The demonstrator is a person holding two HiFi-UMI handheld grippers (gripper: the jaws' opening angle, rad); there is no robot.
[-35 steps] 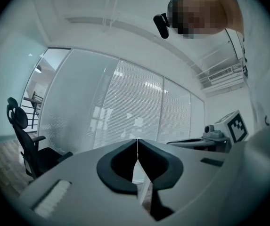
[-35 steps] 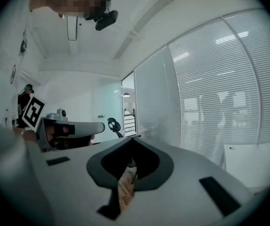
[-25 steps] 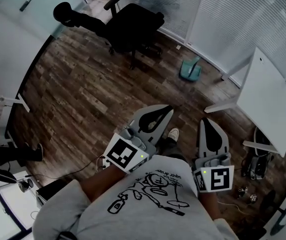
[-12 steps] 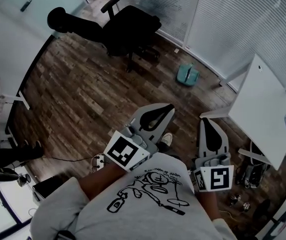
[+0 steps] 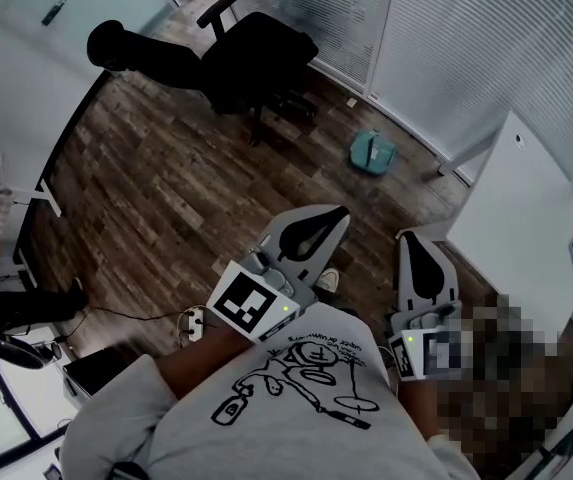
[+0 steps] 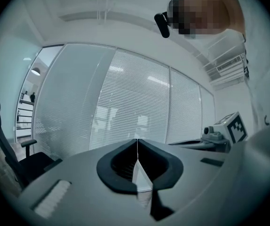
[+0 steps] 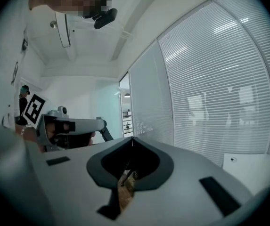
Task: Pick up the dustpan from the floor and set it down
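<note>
Far from the teal dustpan (image 5: 373, 151), a grey shirt (image 5: 166, 418) with illegible lettering (image 5: 318, 343).

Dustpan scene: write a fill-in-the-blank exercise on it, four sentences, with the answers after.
1. The dustpan lies on the ____, touched by neither claw.
2. The left claw is ____, with nothing in it.
3. The office chair is ____ in colour.
4. The right claw holds ____.
Missing words: floor; shut; black; nothing.
</note>
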